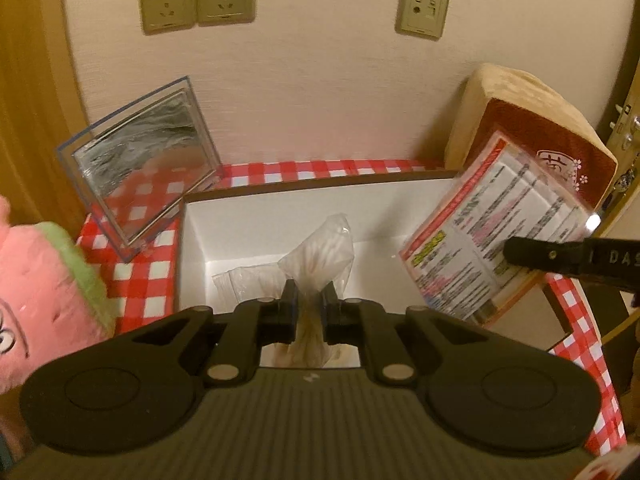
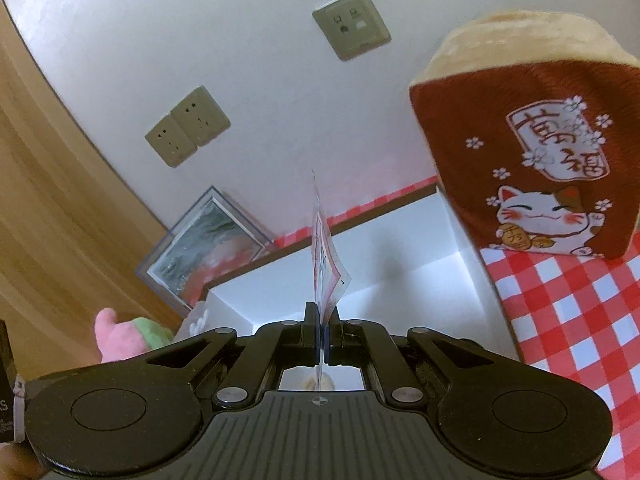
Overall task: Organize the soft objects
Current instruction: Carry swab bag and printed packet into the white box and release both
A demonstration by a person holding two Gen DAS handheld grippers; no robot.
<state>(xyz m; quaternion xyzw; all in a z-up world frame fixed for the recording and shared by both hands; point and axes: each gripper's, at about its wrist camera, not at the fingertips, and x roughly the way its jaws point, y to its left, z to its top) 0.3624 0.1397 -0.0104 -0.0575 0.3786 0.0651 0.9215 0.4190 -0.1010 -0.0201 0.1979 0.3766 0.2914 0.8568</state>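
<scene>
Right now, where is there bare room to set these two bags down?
Inside the white box: its floor is bare right of the plastic bag, under the printed packet. The checkered cloth left is crowded by the clear frame and pink plush.

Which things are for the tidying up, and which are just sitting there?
For the tidying:
- clear plastic bag, in left gripper
- printed packet, in right gripper
- white box
- pink plush
- cat cushion

Just sitting there:
- clear frame
- wall sockets
</scene>
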